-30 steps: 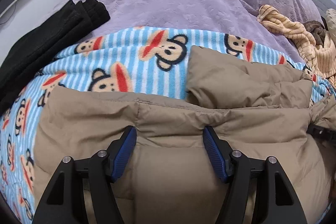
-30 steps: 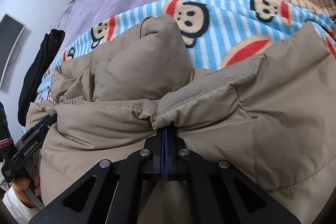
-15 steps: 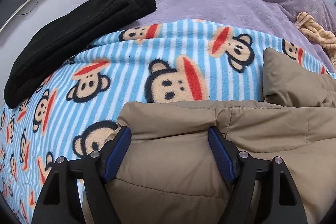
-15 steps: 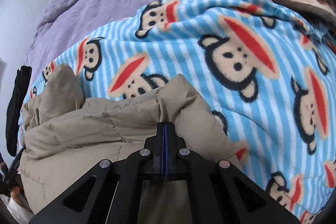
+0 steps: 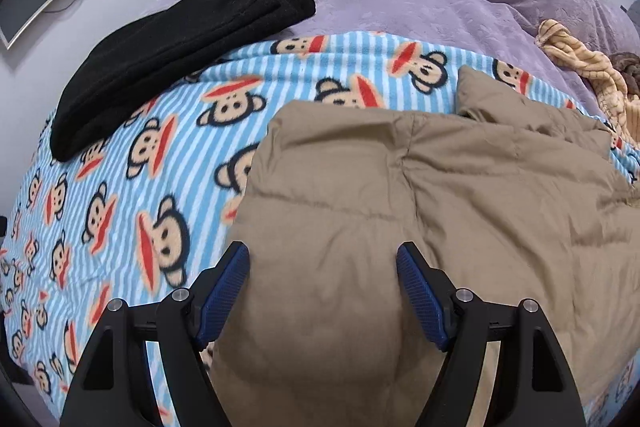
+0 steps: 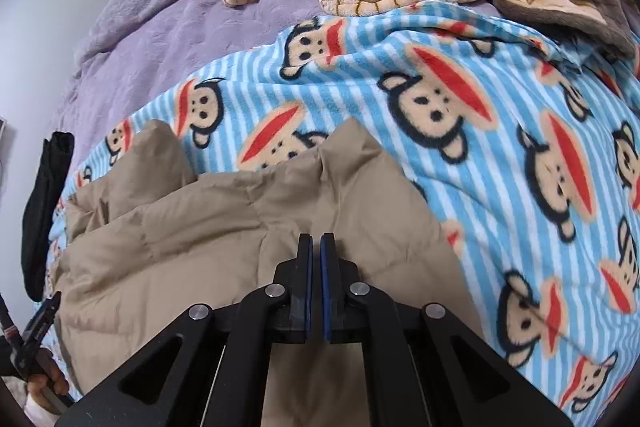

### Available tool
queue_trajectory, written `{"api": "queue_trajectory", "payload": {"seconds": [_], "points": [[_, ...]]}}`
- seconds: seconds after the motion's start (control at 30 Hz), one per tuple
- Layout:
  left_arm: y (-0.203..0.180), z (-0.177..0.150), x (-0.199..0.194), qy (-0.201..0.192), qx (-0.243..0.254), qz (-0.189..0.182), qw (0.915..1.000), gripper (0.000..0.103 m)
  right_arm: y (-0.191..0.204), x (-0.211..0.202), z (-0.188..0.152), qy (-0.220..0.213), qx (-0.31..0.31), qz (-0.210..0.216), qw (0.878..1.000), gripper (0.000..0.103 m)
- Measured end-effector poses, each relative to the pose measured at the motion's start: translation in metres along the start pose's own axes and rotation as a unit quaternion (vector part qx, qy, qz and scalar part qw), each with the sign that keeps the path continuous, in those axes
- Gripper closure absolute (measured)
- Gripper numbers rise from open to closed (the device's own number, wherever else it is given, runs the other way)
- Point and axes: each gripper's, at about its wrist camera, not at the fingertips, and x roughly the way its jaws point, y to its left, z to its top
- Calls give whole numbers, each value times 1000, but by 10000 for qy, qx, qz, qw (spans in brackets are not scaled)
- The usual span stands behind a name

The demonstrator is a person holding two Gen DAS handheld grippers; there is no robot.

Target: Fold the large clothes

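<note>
Here, one tan padded jacket (image 5: 420, 195) lies on one monkey-print blanket (image 5: 132, 187) beneath both claws. The left gripper (image 5: 323, 281), just widened, gapes above it empty; the right gripper (image 6: 316, 267) is nearly closed, pinching nothing.

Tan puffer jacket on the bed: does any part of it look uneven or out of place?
Yes. The tan puffer jacket lies mostly flat on the monkey-print blanket, but two corners at its far edge stick up in peaks, so that edge is not neat. Nothing looks torn or spilled.
</note>
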Motion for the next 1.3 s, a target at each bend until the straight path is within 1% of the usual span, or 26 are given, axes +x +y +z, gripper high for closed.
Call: {"api": "queue_trajectory", "payload": {"seconds": [0.03,0.07,0.1,0.13,0.17,0.3,0.4,0.47,0.6,0.63,0.67,0.73,0.83,0.87,1.1,1.23,1.3], "points": [[1,-8,-5,58,-69,-53,9999,25,-1,-8,-9,13,61,83,9999,92],[2,-18,-10,102,-130,-111,9998,21,-1,-15,-17,39,121,146,9998,81],[2,-26,-14,129,-165,-137,9997,5,-2,-23,-28,52,176,199,9996,75],[2,-36,-20,114,-202,-130,9996,0,-4,-31,-41,60,218,241,9995,62],[2,-44,-25,63,-209,-110,9997,0,-4,-37,-53,74,236,280,9993,56],[-3,-73,-33,193,-122,-178,9996,0,-5,-53,-98,225,255,417,9986,56],[-4,-86,-34,295,-136,-258,9991,0,-13,-60,-126,353,366,535,9973,54],[-4,-94,-34,358,-207,-332,9986,0,-16,-58,-142,410,462,578,9964,47],[-3,-104,-31,415,-321,-368,9979,0,-25,-47,-163,508,708,736,9935,43],[-2,-105,-30,427,-351,-350,9979,0,-26,-42,-167,532,744,780,9928,40],[-1,-106,-29,432,-383,-335,9978,0,-27,-39,-172,540,769,819,9922,35],[1,-108,-27,460,-456,-306,9974,0,-28,-34,-177,537,834,919,9908,28],[3,-107,-27,449,-490,-311,9973,0,-28,-29,-182,516,931,1032,9889,26],[3,-106,-26,448,-482,-312,9973,0,-28,-29,-183,501,959,1082,9882,18],[3,-107,-24,517,-489,-451,9964,0,-23,-30,-174,403,1012,1223,9865,18],[7,-111,-24,570,-575,-568,9951,0,-29,-27,-173,418,1218,1327,9828,17],[13,-113,-27,539,-670,-707,9938,0,-32,-25,-174,422,1341,1406,9800,17]]}}
